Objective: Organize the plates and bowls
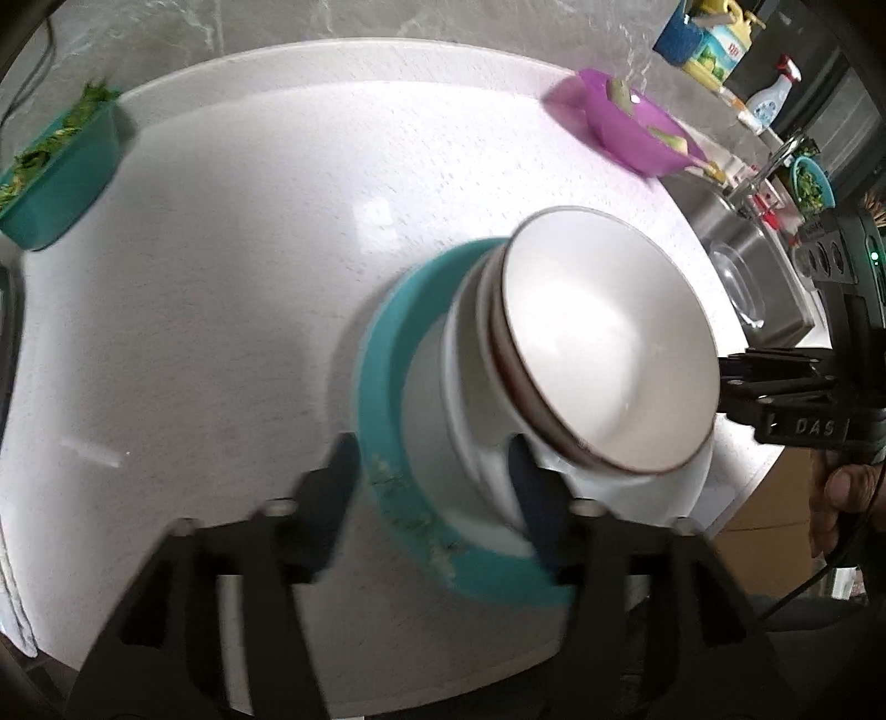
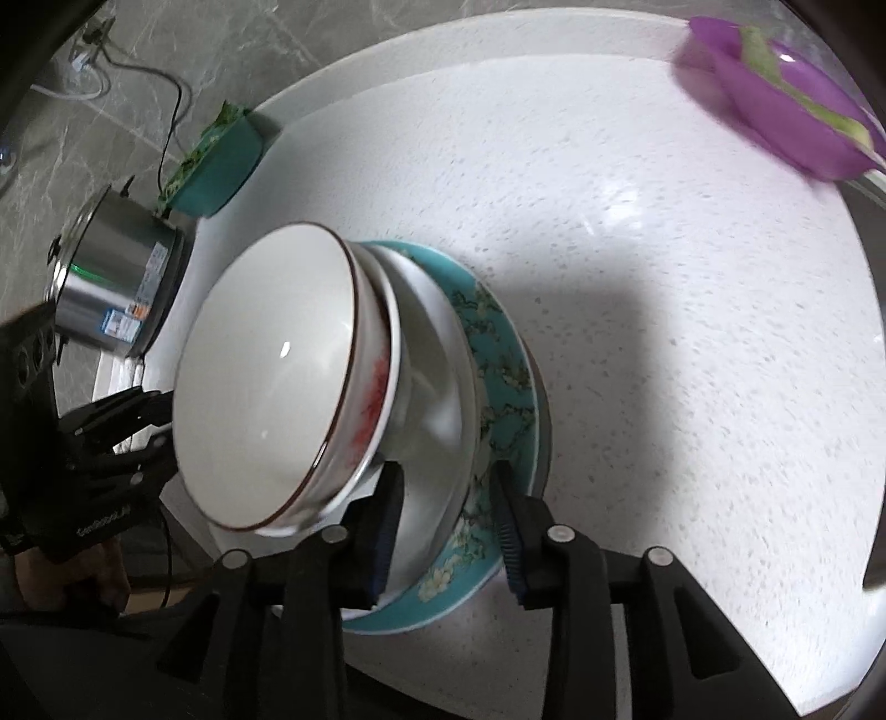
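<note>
A stack of dishes stands on the white counter (image 1: 221, 288): a teal flowered plate (image 1: 382, 387) (image 2: 498, 360) at the bottom, a white deep plate (image 1: 437, 387) (image 2: 437, 376) on it, and a brown-rimmed white bowl (image 1: 603, 338) (image 2: 266, 376) with a red flower on top. My left gripper (image 1: 432, 498) is open, its fingers either side of the teal plate's near rim. From the opposite side my right gripper (image 2: 447, 520) straddles the rims of the white and teal plates, open. Each gripper also shows at the edge of the other's view.
A purple bowl (image 1: 631, 133) (image 2: 775, 111) with vegetable pieces sits at the counter's far edge. A teal box of greens (image 1: 61, 171) (image 2: 221, 166) stands far left, a steel pot (image 2: 116, 288) beside it. A sink (image 1: 747, 266) and bottles (image 1: 714, 44) lie to the right.
</note>
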Tool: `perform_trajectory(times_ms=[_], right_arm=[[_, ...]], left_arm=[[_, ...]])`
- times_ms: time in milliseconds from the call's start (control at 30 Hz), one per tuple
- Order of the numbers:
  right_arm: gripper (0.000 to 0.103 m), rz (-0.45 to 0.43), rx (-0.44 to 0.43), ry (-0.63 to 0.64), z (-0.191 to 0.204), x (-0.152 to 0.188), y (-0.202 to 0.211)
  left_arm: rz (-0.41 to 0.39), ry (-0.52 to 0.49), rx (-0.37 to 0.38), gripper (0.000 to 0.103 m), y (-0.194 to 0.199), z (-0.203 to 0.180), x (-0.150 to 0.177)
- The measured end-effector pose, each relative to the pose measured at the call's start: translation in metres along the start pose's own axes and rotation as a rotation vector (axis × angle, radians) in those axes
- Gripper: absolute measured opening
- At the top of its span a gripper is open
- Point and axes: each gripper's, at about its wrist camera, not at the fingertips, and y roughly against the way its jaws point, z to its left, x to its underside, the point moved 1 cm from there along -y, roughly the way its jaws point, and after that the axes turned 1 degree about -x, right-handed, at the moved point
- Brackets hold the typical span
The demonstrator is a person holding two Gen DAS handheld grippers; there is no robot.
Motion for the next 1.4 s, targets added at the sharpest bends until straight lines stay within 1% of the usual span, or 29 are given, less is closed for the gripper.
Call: perform_trajectory(times_ms=[33, 100, 167, 233, 267, 333, 367, 400, 433, 467, 567, 633, 733, 800, 833, 867, 933, 1033, 1133, 1300, 1333, 1367, 1400], right_arm=[[0.049, -0.013, 0.010, -0.012, 0.000, 0.002, 0.005], [0.070, -0.063, 0.039, -0.053, -0.004, 0.008, 0.025], [0.080, -0.111, 0.037, -0.092, -0.007, 0.014, 0.041], [0.084, -0.161, 0.045, -0.116, -0.008, 0.020, 0.059], [0.087, -0.182, 0.040, -0.123, -0.008, 0.022, 0.067], [0.093, -0.219, 0.021, -0.122, -0.007, 0.025, 0.078], [0.103, -0.238, 0.012, -0.115, -0.004, 0.026, 0.083], [0.103, -0.272, -0.001, -0.095, -0.001, 0.027, 0.090], [0.103, -0.288, -0.006, -0.077, 0.005, 0.029, 0.093], [0.103, -0.298, -0.008, -0.054, 0.007, 0.030, 0.096], [0.103, -0.320, -0.031, -0.012, 0.008, 0.035, 0.101], [0.103, -0.332, -0.034, 0.001, 0.010, 0.038, 0.107], [0.103, -0.372, -0.045, 0.005, 0.016, 0.048, 0.122], [0.103, -0.383, -0.034, 0.005, 0.020, 0.054, 0.130], [0.103, -0.390, -0.022, 0.006, 0.022, 0.057, 0.134], [0.103, -0.396, -0.011, 0.003, 0.025, 0.059, 0.138], [0.103, -0.415, -0.004, -0.013, 0.028, 0.065, 0.145], [0.103, -0.453, 0.026, -0.029, 0.035, 0.071, 0.152], [0.103, -0.484, 0.044, -0.033, 0.043, 0.075, 0.155], [0.103, -0.525, 0.075, -0.040, 0.057, 0.081, 0.160], [0.103, -0.530, 0.077, -0.041, 0.059, 0.081, 0.161], [0.103, -0.536, 0.076, -0.044, 0.060, 0.082, 0.162], [0.103, -0.544, 0.078, -0.046, 0.062, 0.084, 0.164]], left_arm=[[-0.013, 0.006, 0.011, 0.063, 0.008, 0.004, 0.002], [-0.049, 0.018, 0.034, 0.078, 0.023, 0.011, 0.004], [-0.090, 0.009, 0.022, 0.083, 0.036, 0.016, 0.005], [-0.108, 0.001, -0.023, 0.085, 0.045, 0.016, 0.005], [-0.125, 0.001, -0.045, 0.085, 0.050, 0.017, 0.006], [-0.184, 0.007, -0.110, 0.089, 0.065, 0.013, 0.009], [-0.210, 0.017, -0.141, 0.091, 0.072, 0.010, 0.011], [-0.232, 0.033, -0.159, 0.091, 0.080, 0.009, 0.015], [-0.253, 0.054, -0.154, 0.091, 0.087, 0.007, 0.018], [-0.276, 0.084, -0.147, 0.091, 0.094, 0.004, 0.021], [-0.315, 0.172, -0.177, 0.091, 0.111, -0.003, 0.033], [-0.308, 0.224, -0.157, 0.091, 0.120, -0.009, 0.039], [-0.314, 0.268, -0.091, 0.091, 0.129, -0.025, 0.045], [-0.279, 0.296, -0.082, 0.091, 0.126, -0.034, 0.043], [-0.270, 0.306, -0.065, 0.091, 0.127, -0.038, 0.044], [-0.277, 0.307, -0.051, 0.091, 0.130, -0.042, 0.045], [-0.285, 0.280, -0.087, 0.091, 0.137, -0.056, 0.045], [-0.259, 0.236, -0.117, 0.091, 0.140, -0.074, 0.046], [-0.242, 0.215, -0.098, 0.091, 0.140, -0.084, 0.048], [-0.200, 0.104, -0.195, 0.091, 0.138, -0.102, 0.056], [-0.191, 0.100, -0.197, 0.091, 0.137, -0.103, 0.059], [-0.193, 0.114, -0.168, 0.092, 0.138, -0.102, 0.063], [-0.199, 0.126, -0.160, 0.102, 0.139, -0.100, 0.067]])
